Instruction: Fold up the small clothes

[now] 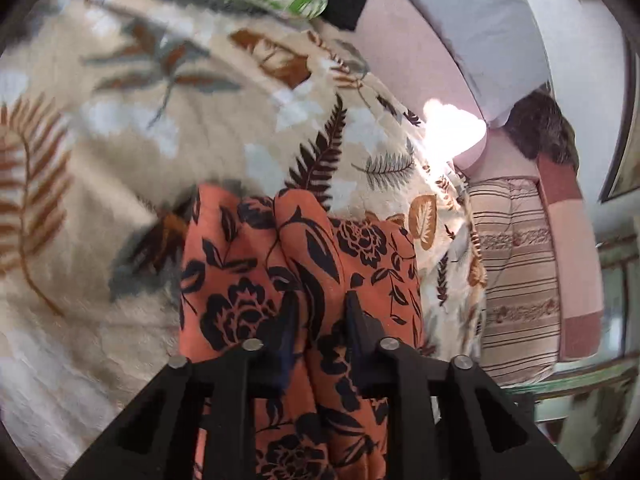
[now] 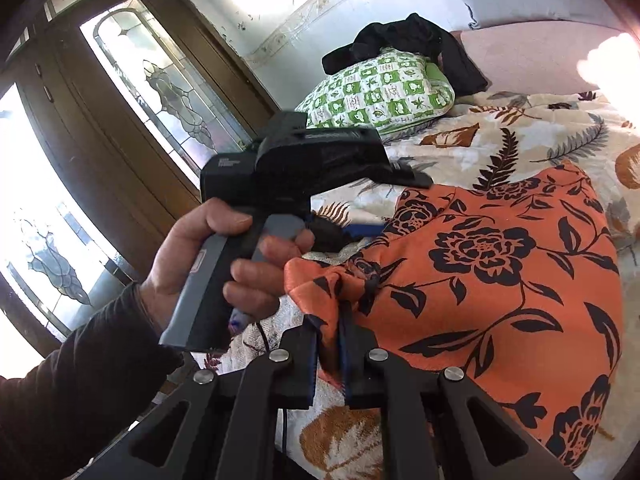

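Orange garment (image 2: pixel 492 280), black flower print: I log it lying crumpled on the leaf-print bedspread (image 1: pixel 120 128), one part bunched and lifted toward my grippers.

Left gripper (image 1: pixel 320 300): my jaws stand narrow, a raised fold of the garment pinched between them. A hand (image 2: pixel 216 256) in a dark sleeve (image 2: pixel 80 380) grips its grey handle, as seen from the right wrist.

Right gripper (image 2: pixel 332 312): my jaws are clamped tight on a gathered edge of the same cloth.

Green-and-white checked pillow (image 2: pixel 380 92): at the bed's far side, black clothing (image 2: pixel 420 48) draped over it.

Striped cushion (image 1: pixel 516 280): beside the bedspread's edge.

Door with leaded glass panels (image 2: pixel 160 80): beyond the bed.
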Demonstrator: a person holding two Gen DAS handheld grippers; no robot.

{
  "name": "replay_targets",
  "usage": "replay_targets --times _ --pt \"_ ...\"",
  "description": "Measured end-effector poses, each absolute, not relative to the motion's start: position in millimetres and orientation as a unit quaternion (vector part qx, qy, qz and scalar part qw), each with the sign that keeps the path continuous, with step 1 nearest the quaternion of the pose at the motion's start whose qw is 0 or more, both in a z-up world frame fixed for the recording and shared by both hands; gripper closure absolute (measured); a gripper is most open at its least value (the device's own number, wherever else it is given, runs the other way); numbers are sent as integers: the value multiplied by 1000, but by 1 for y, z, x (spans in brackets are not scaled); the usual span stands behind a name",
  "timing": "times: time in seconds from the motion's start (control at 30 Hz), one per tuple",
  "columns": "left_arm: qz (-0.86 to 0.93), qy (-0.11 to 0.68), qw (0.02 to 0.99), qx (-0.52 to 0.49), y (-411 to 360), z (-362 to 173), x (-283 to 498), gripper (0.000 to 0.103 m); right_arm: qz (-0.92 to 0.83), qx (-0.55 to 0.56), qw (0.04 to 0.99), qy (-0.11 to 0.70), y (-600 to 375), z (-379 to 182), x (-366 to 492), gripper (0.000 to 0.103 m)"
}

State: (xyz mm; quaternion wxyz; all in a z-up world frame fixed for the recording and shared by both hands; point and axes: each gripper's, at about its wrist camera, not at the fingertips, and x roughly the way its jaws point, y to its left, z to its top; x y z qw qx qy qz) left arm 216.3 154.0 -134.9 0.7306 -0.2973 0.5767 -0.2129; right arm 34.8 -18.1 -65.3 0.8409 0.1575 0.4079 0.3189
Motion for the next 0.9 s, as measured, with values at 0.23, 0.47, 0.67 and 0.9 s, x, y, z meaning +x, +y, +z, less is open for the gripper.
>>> replay_targets --times 0.23,0.47,0.67,0.9 --pt "-166 568 757 -278 175 -151 216 87 334 142 833 418 10 -82 42 93" --pt "-95 555 785 -259 204 -146 184 44 332 84 821 456 36 -126 37 67" --pt "-151 479 847 -176 167 -72 122 44 343 154 813 443 -21 -91 10 3" --pt "-74 564 821 -53 115 -158 89 37 252 381 760 462 -144 -123 11 3"
